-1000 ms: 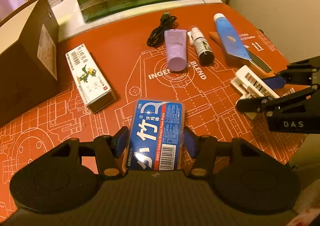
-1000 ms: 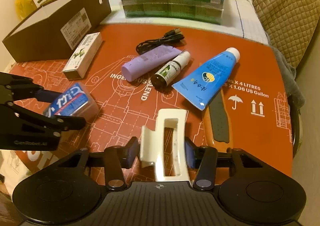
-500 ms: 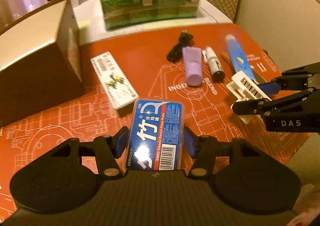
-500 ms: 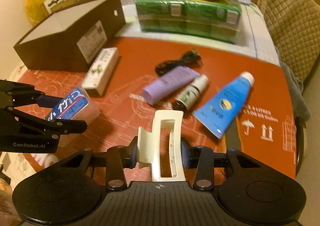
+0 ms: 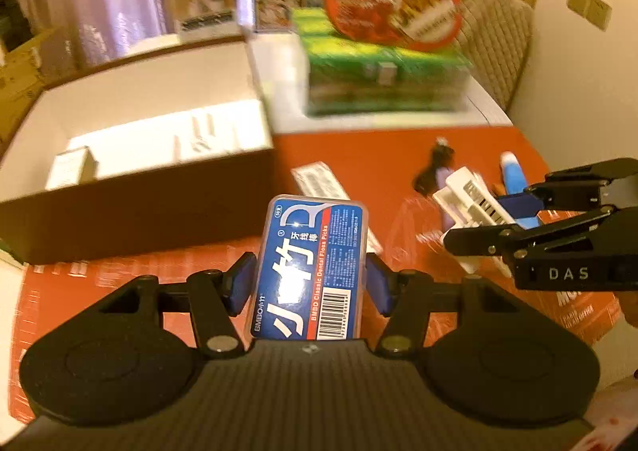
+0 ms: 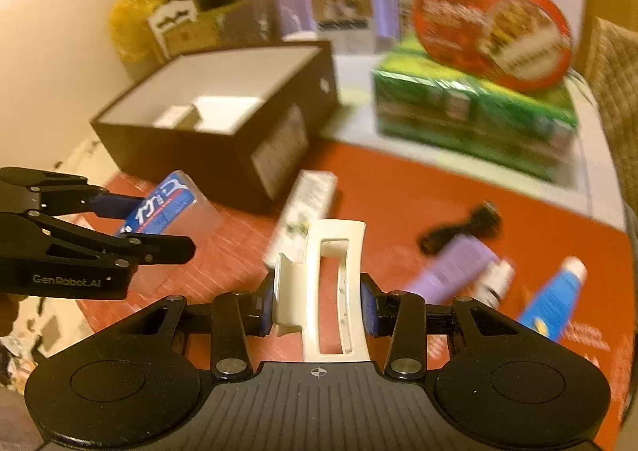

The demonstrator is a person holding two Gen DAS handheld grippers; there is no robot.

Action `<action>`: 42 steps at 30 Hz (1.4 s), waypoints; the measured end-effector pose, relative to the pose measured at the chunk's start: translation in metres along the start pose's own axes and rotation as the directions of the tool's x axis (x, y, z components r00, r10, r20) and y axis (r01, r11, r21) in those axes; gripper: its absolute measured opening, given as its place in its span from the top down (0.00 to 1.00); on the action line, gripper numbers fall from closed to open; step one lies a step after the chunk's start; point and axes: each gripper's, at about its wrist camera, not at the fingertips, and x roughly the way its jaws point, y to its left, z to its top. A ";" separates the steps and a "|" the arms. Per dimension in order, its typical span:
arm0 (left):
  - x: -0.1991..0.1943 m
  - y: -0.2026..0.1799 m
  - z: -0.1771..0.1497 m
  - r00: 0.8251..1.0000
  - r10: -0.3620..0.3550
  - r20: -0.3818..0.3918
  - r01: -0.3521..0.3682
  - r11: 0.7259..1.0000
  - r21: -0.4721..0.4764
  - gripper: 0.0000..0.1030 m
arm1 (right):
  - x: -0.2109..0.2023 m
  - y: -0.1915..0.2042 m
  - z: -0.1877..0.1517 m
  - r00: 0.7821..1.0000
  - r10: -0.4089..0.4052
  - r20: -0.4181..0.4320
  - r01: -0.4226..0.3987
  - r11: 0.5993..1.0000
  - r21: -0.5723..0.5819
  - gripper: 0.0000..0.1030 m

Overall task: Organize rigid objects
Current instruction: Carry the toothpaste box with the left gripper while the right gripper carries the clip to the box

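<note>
A blue-labelled clear plastic box of dental floss picks sits clamped between the blue pads of the left gripper, lifted above the orange printed table mat. A cream plastic hair claw clip is clenched in the right gripper, also off the mat. Beyond them stands an open dark brown cardboard box with a white interior. On the mat lie a white carton, a lilac tube, a blue tube and a black cable
</note>
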 end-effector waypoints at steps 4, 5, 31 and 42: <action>-0.015 0.029 0.013 0.999 0.025 0.041 -0.024 0.999 -0.039 0.47 | 0.009 0.020 0.026 0.998 0.049 0.028 -0.049 0.999 -0.013 0.63; -0.019 0.037 0.017 0.998 0.033 0.055 -0.030 0.998 -0.047 0.47 | 0.011 0.025 0.034 0.997 0.062 0.036 -0.061 0.998 -0.016 0.63; 0.025 0.196 0.099 0.992 0.101 0.073 -0.089 0.986 -0.144 0.47 | 0.129 0.100 0.171 0.993 0.077 0.086 -0.082 0.995 0.057 0.63; 0.075 0.229 0.094 0.995 0.081 -0.050 -0.089 0.978 -0.188 0.47 | 0.189 0.106 0.173 0.998 0.044 -0.038 -0.039 0.991 0.125 0.63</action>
